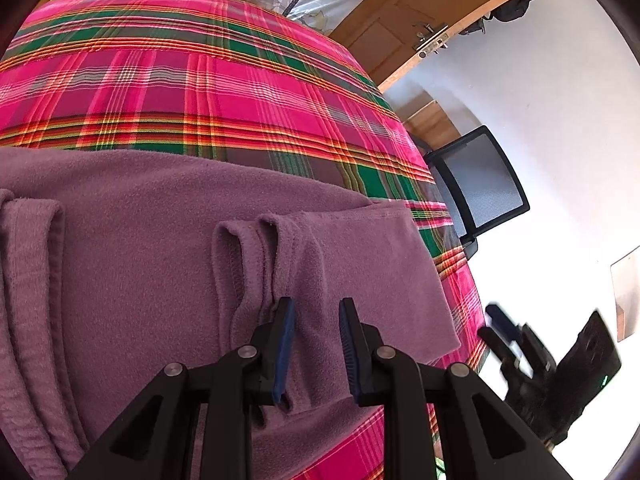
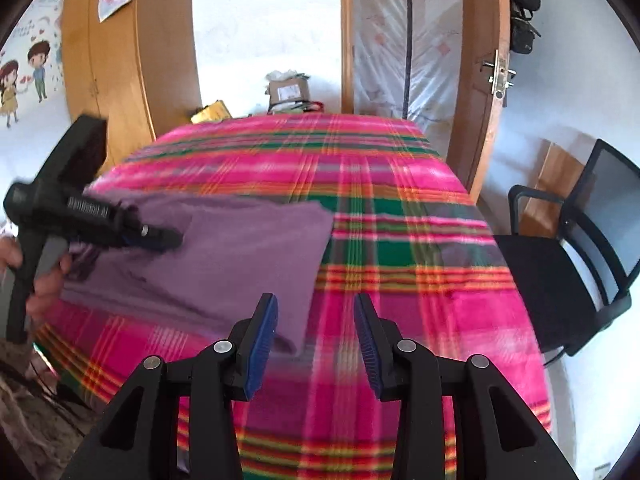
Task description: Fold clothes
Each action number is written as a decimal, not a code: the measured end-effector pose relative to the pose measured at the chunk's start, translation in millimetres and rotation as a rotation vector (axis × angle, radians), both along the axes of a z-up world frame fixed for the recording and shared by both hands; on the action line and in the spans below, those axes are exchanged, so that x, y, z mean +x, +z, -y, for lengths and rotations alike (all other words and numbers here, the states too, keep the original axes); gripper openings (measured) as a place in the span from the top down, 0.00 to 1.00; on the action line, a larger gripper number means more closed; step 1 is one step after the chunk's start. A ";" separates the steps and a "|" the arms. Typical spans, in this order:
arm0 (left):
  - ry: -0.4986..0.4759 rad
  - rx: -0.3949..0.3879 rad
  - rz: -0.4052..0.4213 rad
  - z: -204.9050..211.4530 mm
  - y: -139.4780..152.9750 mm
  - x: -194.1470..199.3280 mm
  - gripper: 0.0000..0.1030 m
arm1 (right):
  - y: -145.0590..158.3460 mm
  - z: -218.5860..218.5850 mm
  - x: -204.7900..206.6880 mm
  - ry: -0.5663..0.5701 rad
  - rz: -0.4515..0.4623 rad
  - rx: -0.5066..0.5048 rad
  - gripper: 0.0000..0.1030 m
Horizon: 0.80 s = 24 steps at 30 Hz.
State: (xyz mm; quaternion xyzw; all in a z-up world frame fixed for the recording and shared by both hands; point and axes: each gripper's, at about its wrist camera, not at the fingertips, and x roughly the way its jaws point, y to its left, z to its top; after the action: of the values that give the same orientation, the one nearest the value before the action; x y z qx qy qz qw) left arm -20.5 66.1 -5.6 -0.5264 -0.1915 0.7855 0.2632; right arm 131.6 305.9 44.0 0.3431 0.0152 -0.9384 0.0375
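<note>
Your left claw [image 1: 316, 350] is clamped on a raised fold of the purple fleece garment [image 1: 152, 248], which lies partly folded on the plaid-covered bed [image 1: 208, 88]. Your right claw [image 2: 316, 344] hangs above the garment's near corner, fingers apart, gripping nothing

My left gripper [image 1: 316, 344] straddles a raised fold of the purple fleece garment [image 1: 140, 248] on the plaid cover [image 1: 200, 92]; pad contact is unclear.
</note>
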 end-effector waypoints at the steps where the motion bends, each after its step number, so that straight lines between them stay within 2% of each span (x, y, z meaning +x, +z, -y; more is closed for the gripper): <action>1: 0.001 -0.006 -0.004 -0.8 0.2 0.7 0.77 | 3.0 -2.9 -6.3 -0.010 -0.004 0.010 0.61; 6: 0.008 -0.026 -0.018 -3.1 0.9 3.1 0.77 | 8.5 -11.1 -50.5 0.011 0.008 -0.080 0.61; 13: 0.013 -0.019 -0.016 -2.2 0.8 3.3 0.77 | -13.6 15.7 -98.4 0.088 0.069 -0.057 0.61; 19: 0.008 -0.012 -0.022 -1.4 1.0 4.9 0.77 | -37.3 8.0 -106.7 0.035 0.144 -0.090 0.61; 22: 0.024 0.005 -0.010 1.9 1.5 6.0 0.77 | -36.0 4.6 -104.5 0.014 0.145 -0.092 0.61; 24: 0.018 -0.011 -0.013 3.2 5.3 10.0 0.75 | -34.4 5.0 -103.4 0.002 0.149 -0.081 0.61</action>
State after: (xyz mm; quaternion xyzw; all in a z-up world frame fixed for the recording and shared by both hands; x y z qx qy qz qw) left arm -10.5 62.9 -0.3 -0.5210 -0.1902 0.7922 0.2546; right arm 28.2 300.9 9.6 0.4100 -0.0253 -0.9102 0.0532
